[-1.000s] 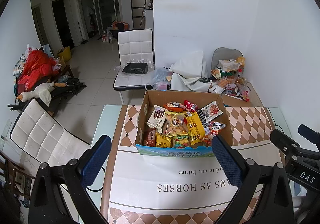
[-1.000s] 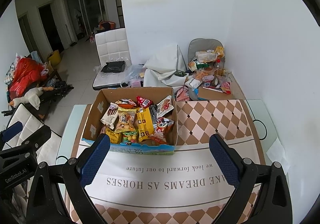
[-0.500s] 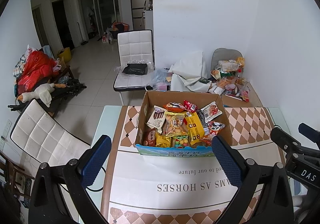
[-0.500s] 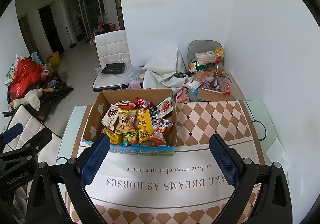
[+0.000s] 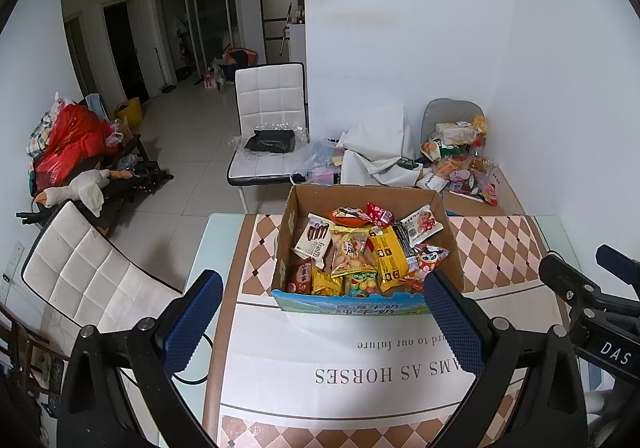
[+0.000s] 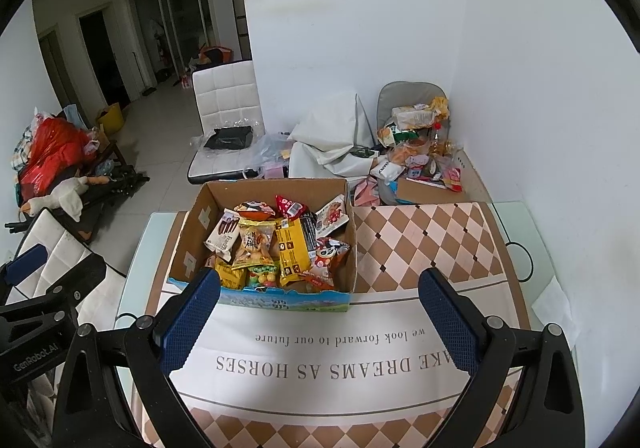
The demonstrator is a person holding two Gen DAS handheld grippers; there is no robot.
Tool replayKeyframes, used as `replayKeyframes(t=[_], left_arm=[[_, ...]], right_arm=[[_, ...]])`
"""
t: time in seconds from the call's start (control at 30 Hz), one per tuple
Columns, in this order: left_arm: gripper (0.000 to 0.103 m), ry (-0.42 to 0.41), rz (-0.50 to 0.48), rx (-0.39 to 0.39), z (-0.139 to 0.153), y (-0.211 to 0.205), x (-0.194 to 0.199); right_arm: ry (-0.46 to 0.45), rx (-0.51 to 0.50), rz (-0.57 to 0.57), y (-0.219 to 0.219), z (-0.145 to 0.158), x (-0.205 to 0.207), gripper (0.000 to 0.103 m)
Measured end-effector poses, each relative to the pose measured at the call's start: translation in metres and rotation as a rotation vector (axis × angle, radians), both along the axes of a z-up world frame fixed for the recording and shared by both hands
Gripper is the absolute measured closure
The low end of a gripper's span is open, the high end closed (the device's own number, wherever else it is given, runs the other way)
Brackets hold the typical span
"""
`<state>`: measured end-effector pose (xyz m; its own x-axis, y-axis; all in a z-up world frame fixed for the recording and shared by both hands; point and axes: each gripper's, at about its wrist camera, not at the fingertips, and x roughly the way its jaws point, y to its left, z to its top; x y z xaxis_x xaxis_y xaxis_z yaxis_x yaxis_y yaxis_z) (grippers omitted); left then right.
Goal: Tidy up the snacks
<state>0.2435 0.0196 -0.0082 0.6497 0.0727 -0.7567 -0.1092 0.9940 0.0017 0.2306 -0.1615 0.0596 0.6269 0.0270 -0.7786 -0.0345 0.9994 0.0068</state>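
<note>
An open cardboard box [image 5: 454, 248] full of snack packets [image 5: 360, 252] stands on the table's far side; it also shows in the right wrist view [image 6: 188, 244] with the snack packets [image 6: 280, 240]. My left gripper [image 5: 320, 312] is open and empty, held above the table in front of the box. My right gripper [image 6: 318, 308] is open and empty, likewise short of the box. The right gripper's body shows at the right edge of the left wrist view, and the left gripper's body at the left edge of the right wrist view.
A tablecloth [image 6: 420, 244] with diamond pattern and printed text covers the table. A pile of more snacks [image 6: 420, 151] lies beyond the table by the wall corner. White chairs stand at the left [image 5: 84, 280] and behind the table [image 5: 268, 115].
Both grippers have shifted very slightly; the box and snacks have not moved. Both stay open.
</note>
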Motion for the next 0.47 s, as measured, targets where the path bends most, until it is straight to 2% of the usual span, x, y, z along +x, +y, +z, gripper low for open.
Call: replayKeyframes(t=[0.47], left_arm=[[0.0, -0.006, 0.007, 0.001, 0.0096, -0.0037, 0.0004]], right_arm=[[-0.005, 0.006, 0.005, 0.0034, 0.004, -0.0038, 0.002]])
